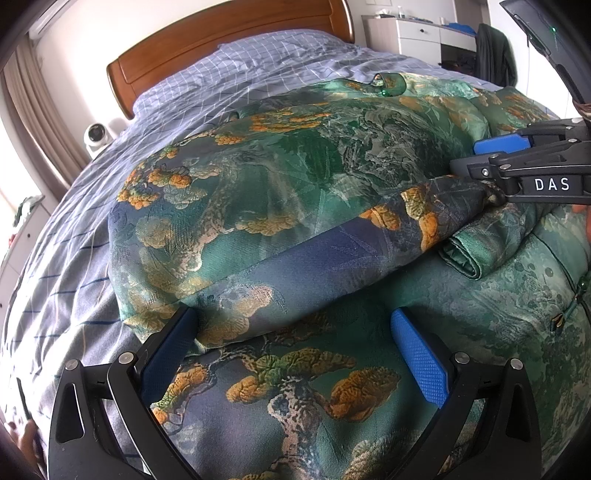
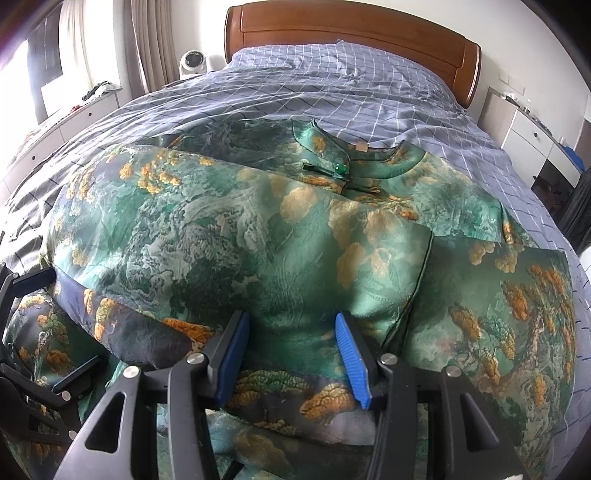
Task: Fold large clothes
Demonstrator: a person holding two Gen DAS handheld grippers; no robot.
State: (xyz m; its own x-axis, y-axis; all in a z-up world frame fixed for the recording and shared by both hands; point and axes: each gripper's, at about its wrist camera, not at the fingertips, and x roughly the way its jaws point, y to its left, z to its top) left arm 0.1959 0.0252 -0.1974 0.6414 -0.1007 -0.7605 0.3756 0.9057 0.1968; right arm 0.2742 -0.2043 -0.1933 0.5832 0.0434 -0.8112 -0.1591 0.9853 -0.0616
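1. Spread across the bed (image 2: 388, 92), a large green dress (image 2: 229, 236) printed with orange pine trees, lying on a blue checked sheet (image 1: 236, 70).
2. Long axis running from the collar (image 2: 332, 155) at the far end, toward the wooden headboard (image 2: 351, 26), down to the near end under both grippers.
3. Collar pointing at the headboard, closed with a green bead (image 2: 340, 168).
4. Lower part folded up over the body, its edge crossing the dress from side to side in the left wrist view.
5. Small rolled bit of green cloth (image 1: 476, 251) lying on top, just below the right gripper in the left wrist view.
6. Left gripper (image 1: 295, 354) hovering low over the near end, blue pads (image 1: 421, 358) wide apart, released, nothing between them.
7. Right gripper (image 2: 291, 350) reaching in from the side, fingers (image 1: 498, 144) partly parted in its own view with green cloth bulging between them; in the left wrist view, tips touching a bunched corner of the folded flap (image 1: 461, 192); cannot tell whether clamped.
8. White fan (image 2: 192, 61) standing beside the headboard, near the curtains (image 2: 155, 44).
9. White drawers (image 2: 532, 136) on the opposite side of the bed.
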